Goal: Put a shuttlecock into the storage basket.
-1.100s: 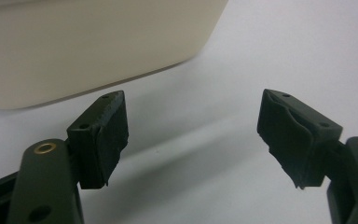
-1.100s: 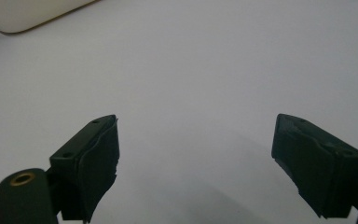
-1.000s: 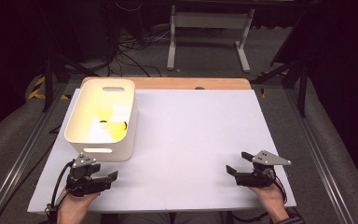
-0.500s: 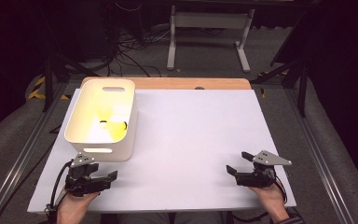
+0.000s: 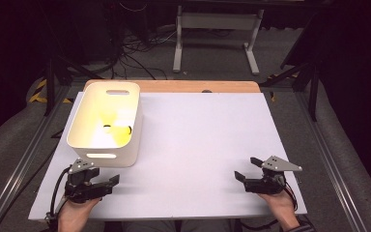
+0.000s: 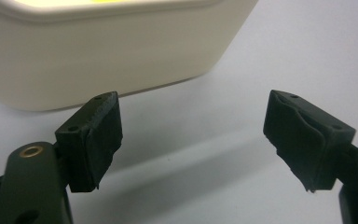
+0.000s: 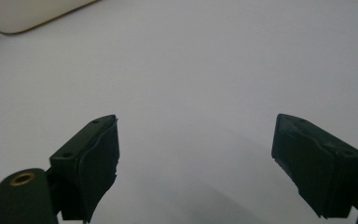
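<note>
The white bin (image 5: pixel 107 124) sits at the table's (image 5: pixel 207 145) far left; the left gripper (image 5: pixel 107 184) rests just in front of it, the right gripper (image 5: pixel 245 170) well apart, both jaws spread wide and empty

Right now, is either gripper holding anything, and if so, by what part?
Nothing is held. The left gripper and the right gripper both stand open with bare white table between their jaws; the white bin sits untouched.
</note>
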